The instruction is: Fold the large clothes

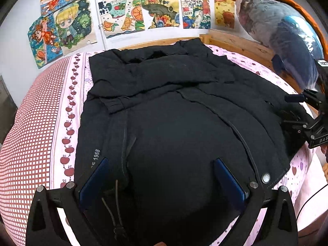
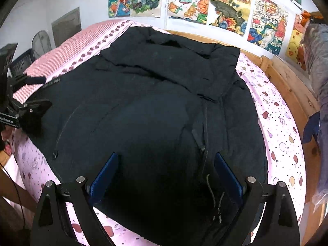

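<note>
A large black jacket [image 1: 174, 106] lies spread on the bed, front side up, with both sleeves folded across its chest; one ribbed cuff [image 1: 114, 104] points left. My left gripper [image 1: 161, 164] stands open just over the near hem, by the drawcord [image 1: 116, 201] and a metal snap [image 1: 265, 177]. My right gripper [image 2: 166, 157] is open too, over the same jacket [image 2: 155, 94] near its hem cord [image 2: 215, 201]. Each gripper shows in the other's view at the jacket's side edge: the right gripper [image 1: 291, 109], the left gripper [image 2: 39, 91]. Nothing is held between the fingers.
The bed has a pink apple-print sheet [image 1: 67, 127] with a red check band. A wooden bed frame [image 2: 287, 82] runs along the right and back. Coloured drawings [image 1: 127, 12] cover the wall. A bagged grey-blue bundle [image 1: 283, 32] lies at right; a fan [image 2: 41, 43] stands at left.
</note>
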